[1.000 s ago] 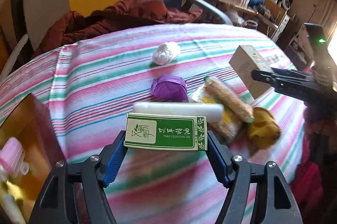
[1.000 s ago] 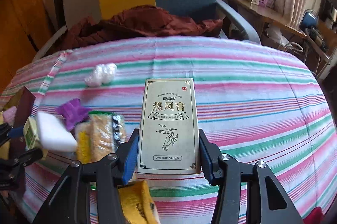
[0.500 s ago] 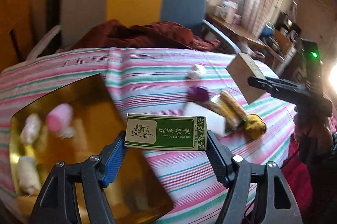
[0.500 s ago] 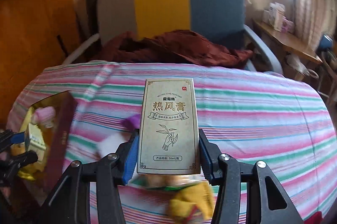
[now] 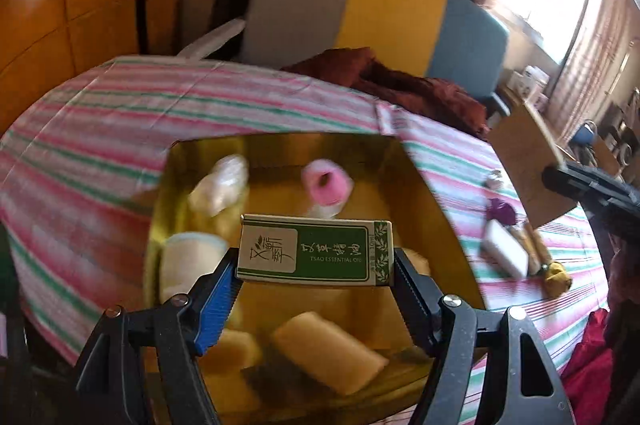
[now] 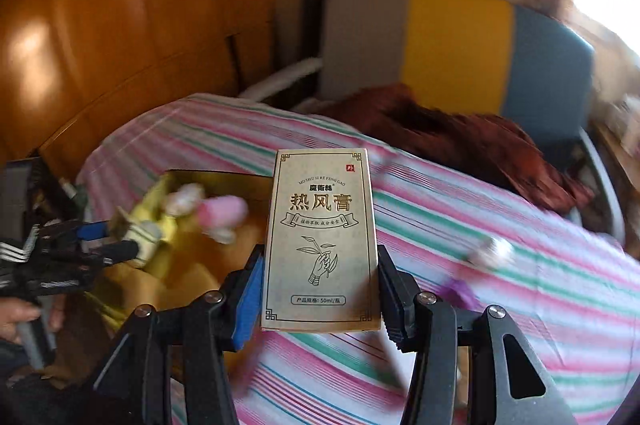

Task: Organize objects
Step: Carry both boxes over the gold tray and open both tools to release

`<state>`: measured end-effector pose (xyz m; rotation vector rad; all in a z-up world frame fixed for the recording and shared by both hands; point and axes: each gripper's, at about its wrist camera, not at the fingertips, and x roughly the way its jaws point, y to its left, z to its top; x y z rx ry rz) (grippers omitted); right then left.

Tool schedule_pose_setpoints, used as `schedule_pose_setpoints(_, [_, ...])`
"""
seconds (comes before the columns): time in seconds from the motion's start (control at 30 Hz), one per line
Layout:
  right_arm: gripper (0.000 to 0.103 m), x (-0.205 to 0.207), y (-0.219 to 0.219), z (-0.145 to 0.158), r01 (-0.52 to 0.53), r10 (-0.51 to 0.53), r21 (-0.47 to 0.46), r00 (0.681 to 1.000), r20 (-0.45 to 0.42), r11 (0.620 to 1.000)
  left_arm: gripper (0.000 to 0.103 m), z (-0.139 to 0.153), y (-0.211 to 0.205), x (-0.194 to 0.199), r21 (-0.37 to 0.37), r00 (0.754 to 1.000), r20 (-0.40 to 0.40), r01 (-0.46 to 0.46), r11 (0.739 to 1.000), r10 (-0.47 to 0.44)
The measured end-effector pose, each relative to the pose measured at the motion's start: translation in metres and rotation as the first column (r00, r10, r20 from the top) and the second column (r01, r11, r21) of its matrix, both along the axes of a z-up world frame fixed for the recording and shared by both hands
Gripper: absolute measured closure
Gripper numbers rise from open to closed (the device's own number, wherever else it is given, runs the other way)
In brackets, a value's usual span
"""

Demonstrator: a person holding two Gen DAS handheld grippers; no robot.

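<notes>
My left gripper (image 5: pixel 315 265) is shut on a green essential-oil box (image 5: pixel 312 249), gripped by its two ends and held level above a gold open box (image 5: pixel 280 145). In the gold box lie a pink roll (image 5: pixel 326 183), white rolls (image 5: pixel 220 181) and a tan block (image 5: pixel 328 353). My right gripper (image 6: pixel 320 265) is shut on a tall beige ointment box (image 6: pixel 322 225), which stands upright over the striped tablecloth (image 6: pixel 480 217), just right of the gold box (image 6: pixel 240 181). The left wrist view shows that beige box (image 5: pixel 528 161) at the right.
A white block (image 5: pixel 504 249), a purple item (image 5: pixel 502 211), a snack pack and a yellow item (image 5: pixel 558 277) lie loose on the cloth right of the gold box. A grey, yellow and blue chair (image 5: pixel 360 9) with a dark red garment (image 5: pixel 400 81) stands behind the table. Wooden panels (image 6: pixel 100 45) are at left.
Both grippers have swung left with their boxes, away from the loose items. The left one now hangs over the gold box, and the right one has come up beside it.
</notes>
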<state>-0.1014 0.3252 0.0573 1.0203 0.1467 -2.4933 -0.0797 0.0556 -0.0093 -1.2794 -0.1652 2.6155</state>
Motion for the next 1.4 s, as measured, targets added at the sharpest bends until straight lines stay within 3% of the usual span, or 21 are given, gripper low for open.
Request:
schedule_pose_setpoints(0.3, [0.051,-0.016,-0.135,-0.009,-0.281,0.281,-0.008,0.959,0.043,0.960,0.030,-0.031,-0.016,0.023,0.021,0.998,0.061,0.011,1.000,-0.013])
schedule_pose_setpoints(0.5, [0.051,-0.032,-0.203,-0.060,-0.422,0.411,0.002,0.885,0.217,0.907,0.029,-0.032,-0.020,0.039,0.062,0.997,0.065,0.041,0.997,-0.045])
schedule_pose_setpoints(0.57, [0.051,-0.039,-0.212,-0.085,-0.463,0.438,0.014,0.846,0.304,0.886,0.029,-0.032,-0.022,0.043,0.072,0.996,0.067,0.046,0.996,-0.051])
schedule_pose_setpoints(0.6, [0.051,-0.040,-0.215,-0.093,-0.464,0.427,0.048,0.848,0.314,0.885,0.029,-0.032,-0.023,0.045,0.077,0.996,0.069,0.050,0.996,-0.056])
schedule_pose_setpoints(0.73, [0.049,-0.050,-0.203,-0.111,-0.373,0.317,0.166,0.903,0.289,0.913,0.029,-0.033,-0.023,0.047,0.113,0.994,0.086,0.062,0.992,-0.072])
schedule_pose_setpoints(0.93, [0.036,-0.054,-0.170,-0.106,-0.303,0.262,0.106,0.921,0.289,0.947,0.028,-0.020,-0.030,0.047,0.161,0.997,0.047,0.048,0.986,-0.057])
schedule_pose_setpoints(1.1, [0.034,-0.044,-0.151,-0.096,-0.261,0.239,0.051,0.933,0.271,0.964,0.028,-0.014,-0.040,0.036,0.110,1.000,0.027,0.009,0.994,-0.012])
schedule_pose_setpoints(1.27, [0.030,-0.024,-0.130,-0.087,-0.200,0.198,-0.018,0.946,0.256,0.980,0.020,-0.014,-0.049,0.028,0.186,0.999,0.033,-0.007,0.983,0.001])
schedule_pose_setpoints(1.4, [0.026,-0.006,-0.113,-0.076,-0.159,0.169,-0.062,0.958,0.229,0.985,0.020,-0.008,-0.048,0.033,0.138,0.999,0.010,-0.031,0.990,0.030])
